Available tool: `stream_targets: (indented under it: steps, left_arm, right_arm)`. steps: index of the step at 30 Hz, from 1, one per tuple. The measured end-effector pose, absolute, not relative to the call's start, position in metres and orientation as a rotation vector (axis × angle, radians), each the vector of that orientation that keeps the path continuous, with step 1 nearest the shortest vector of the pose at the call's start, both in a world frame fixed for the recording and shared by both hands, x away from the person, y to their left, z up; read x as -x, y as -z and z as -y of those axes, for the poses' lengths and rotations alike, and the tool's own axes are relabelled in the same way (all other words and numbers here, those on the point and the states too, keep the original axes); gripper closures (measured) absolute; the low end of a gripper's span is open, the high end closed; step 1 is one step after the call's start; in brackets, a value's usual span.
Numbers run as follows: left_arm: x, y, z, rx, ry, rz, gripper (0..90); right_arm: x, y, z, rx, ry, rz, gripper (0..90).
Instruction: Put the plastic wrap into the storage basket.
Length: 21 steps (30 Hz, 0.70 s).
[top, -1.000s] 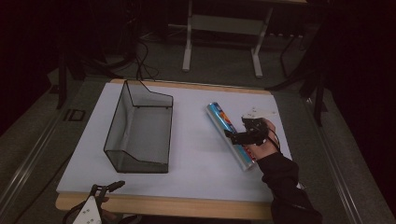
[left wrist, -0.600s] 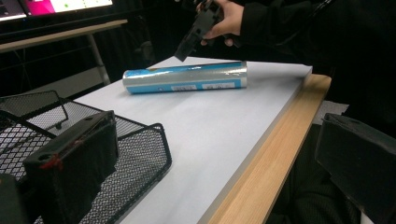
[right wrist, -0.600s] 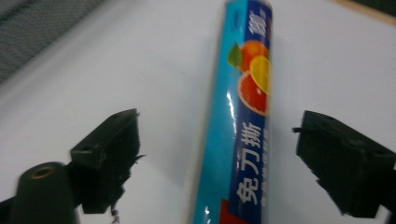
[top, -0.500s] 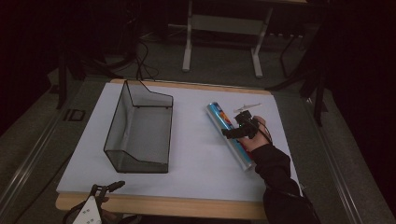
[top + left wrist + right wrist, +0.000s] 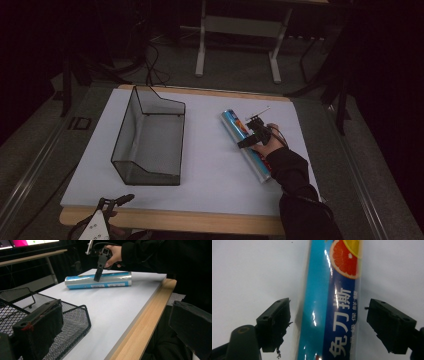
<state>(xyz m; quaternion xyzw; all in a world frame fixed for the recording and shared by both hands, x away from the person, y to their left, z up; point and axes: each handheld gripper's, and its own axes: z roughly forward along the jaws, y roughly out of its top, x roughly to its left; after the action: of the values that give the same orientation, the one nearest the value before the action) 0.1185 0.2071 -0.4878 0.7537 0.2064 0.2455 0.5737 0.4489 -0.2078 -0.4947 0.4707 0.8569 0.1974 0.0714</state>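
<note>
Going left to right: the left gripper (image 5: 114, 204) sits low at the near-left edge of the table (image 5: 210, 200), off the board. Its jaws stand well apart with nothing in them, as its own view shows, so it's just idling. Next over is the black wire basket (image 5: 150, 145), empty as far as I can tell, standing on the left half of the white surface.

Right of the basket, well apart from it, lies the roll of cling wrap (image 5: 245, 145), a shiny blue tube with citrus pictures on it. Its long axis runs diagonally, far-left end to near-right end.

The right gripper (image 5: 254, 136) is right on top of the roll, pointing down at it about mid-length. In the right gripper view the roll (image 5: 332, 302) runs straight up between the two jaws, so they straddle it across its width. The jaws have just been closing, but there's a visible gap on both sides, so no grip yet.

So I'd say the right hand only has to pinch; the left is way too far off.
</note>
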Motion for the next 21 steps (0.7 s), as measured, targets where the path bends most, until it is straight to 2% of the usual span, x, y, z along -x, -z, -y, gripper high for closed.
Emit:
stream_targets:
  steps: [9,10,21]
  left_arm:
    - [-0.118,0.488,-0.208,-1.765,-0.578,-0.484,0.1]
    - [-0.118,0.488,-0.208,-1.764,-0.578,-0.485,0.2]
    - [-0.118,0.488,-0.206,-1.774,-0.581,-0.479,0.2]
  right_arm:
    - [-0.459,0.502,0.201,-1.466,-0.453,-2.65,24.7]
    - [-0.46,0.502,0.198,-1.473,-0.431,-2.652,27.7]
    - [-0.468,0.509,0.187,-1.532,-0.275,-2.673,30.3]
